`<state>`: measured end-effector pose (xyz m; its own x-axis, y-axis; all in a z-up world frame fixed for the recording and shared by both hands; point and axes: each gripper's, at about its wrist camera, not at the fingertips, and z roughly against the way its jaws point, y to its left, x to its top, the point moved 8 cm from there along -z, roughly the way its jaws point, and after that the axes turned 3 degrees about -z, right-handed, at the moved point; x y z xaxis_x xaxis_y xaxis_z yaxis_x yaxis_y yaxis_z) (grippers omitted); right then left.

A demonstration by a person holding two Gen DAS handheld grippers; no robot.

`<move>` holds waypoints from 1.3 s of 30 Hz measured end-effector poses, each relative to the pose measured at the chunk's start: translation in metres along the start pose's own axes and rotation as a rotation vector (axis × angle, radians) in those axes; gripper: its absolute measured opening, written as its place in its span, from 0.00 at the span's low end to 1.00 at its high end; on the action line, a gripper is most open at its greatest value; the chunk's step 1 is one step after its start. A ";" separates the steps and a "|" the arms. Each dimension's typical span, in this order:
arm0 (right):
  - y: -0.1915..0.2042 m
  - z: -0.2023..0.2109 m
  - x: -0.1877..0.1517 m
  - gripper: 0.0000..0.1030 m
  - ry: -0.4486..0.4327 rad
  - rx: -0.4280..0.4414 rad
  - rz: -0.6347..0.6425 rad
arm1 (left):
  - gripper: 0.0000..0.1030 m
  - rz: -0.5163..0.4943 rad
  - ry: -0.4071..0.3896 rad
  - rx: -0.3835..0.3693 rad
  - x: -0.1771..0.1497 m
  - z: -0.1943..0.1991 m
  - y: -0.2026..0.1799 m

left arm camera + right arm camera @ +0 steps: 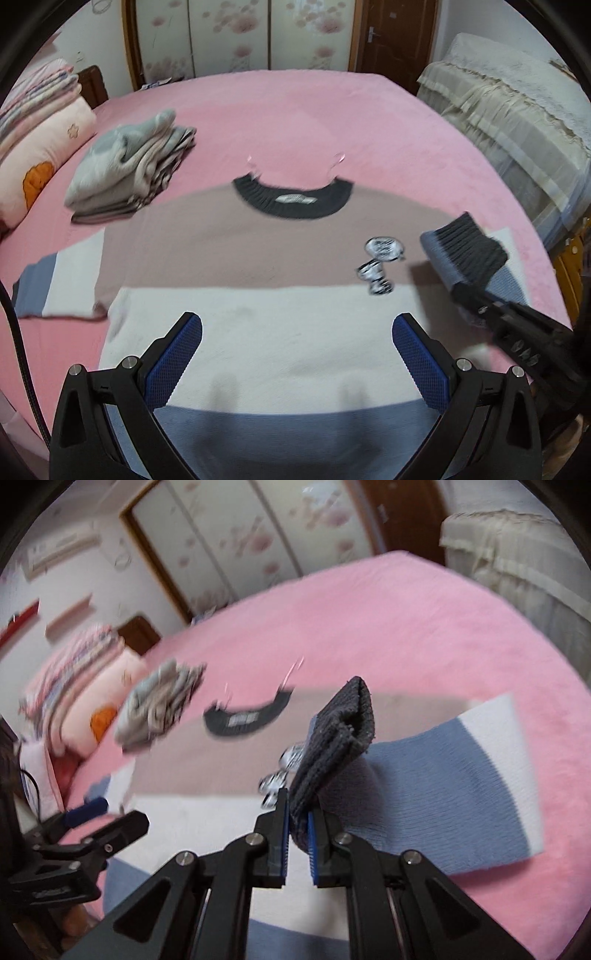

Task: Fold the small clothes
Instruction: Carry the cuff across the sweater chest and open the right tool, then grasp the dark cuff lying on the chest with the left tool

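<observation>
Sweater [258, 258]: it lay flat, front up, on the pink bed [332, 110], its dark collar [291, 201] away from me; bands of dusty pink, white and blue ran across the body, with a small black-and-white patch [378, 264] on the chest.
Sleeve on my right: its dark ribbed cuff [340, 738] was lifted off the bed and turned in toward the chest, the blue and white part trailing behind it on the cover.
My right hand-held gripper [297, 840]: closed down on that cuff, fabric pinched between the blue pads.
Sleeve on my left [55, 280]: it lay stretched out flat on the bed.
My left hand-held gripper [297, 350]: spread wide, gripping nothing, poised over the white band of the body.
Folded pile [129, 170]: grey and beige clothes were stacked on the bed beyond the left sleeve.
Pillows [40, 147]: they sat at the far left edge of the bed.
Wardrobe [240, 33]: its floral doors stood behind the bed.
</observation>
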<state>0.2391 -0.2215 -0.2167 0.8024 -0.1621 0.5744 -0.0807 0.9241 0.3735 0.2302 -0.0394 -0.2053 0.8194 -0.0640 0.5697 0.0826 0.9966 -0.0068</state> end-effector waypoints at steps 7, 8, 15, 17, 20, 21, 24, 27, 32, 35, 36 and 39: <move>0.011 -0.029 -0.032 0.17 0.089 -0.052 0.084 | 1.00 0.029 0.037 -0.059 -0.014 -0.014 0.009; 0.011 -0.027 -0.035 0.21 0.093 -0.038 0.083 | 1.00 0.035 0.039 -0.069 -0.014 -0.016 0.009; 0.014 0.002 -0.037 0.27 0.041 -0.006 0.088 | 1.00 0.060 0.063 -0.148 -0.017 -0.024 -0.006; 0.014 0.012 -0.040 0.27 0.018 -0.005 0.084 | 1.00 0.070 0.072 -0.179 -0.018 -0.027 -0.011; 0.008 0.027 -0.046 0.27 -0.005 -0.005 0.066 | 0.97 0.097 0.097 -0.236 -0.019 -0.034 -0.019; 0.006 0.031 -0.048 0.27 -0.011 -0.005 0.058 | 0.96 0.111 0.108 -0.267 -0.020 -0.037 -0.022; -0.004 0.043 -0.058 0.27 -0.021 -0.006 0.022 | 0.89 0.181 0.165 -0.380 -0.023 -0.051 -0.035; -0.014 0.049 -0.068 0.27 -0.019 0.000 -0.015 | 0.88 0.249 0.211 -0.446 -0.025 -0.066 -0.046; -0.032 0.053 -0.080 0.27 -0.014 -0.024 -0.055 | 0.73 0.319 0.263 -0.499 -0.022 -0.090 -0.066; -0.046 0.053 -0.084 0.27 -0.007 -0.042 -0.082 | 0.62 0.332 0.277 -0.514 -0.020 -0.100 -0.078; -0.050 0.053 -0.085 0.27 -0.006 -0.041 -0.094 | 0.58 0.337 0.279 -0.521 -0.019 -0.104 -0.083; -0.061 0.056 -0.086 0.27 -0.012 -0.043 -0.126 | 0.42 0.342 0.286 -0.528 -0.016 -0.113 -0.096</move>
<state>0.1413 -0.2831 -0.2480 0.7975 -0.2818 0.5334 0.0459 0.9099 0.4122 0.2729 -0.1403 -0.3069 0.9601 0.1659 0.2252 -0.0017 0.8085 -0.5885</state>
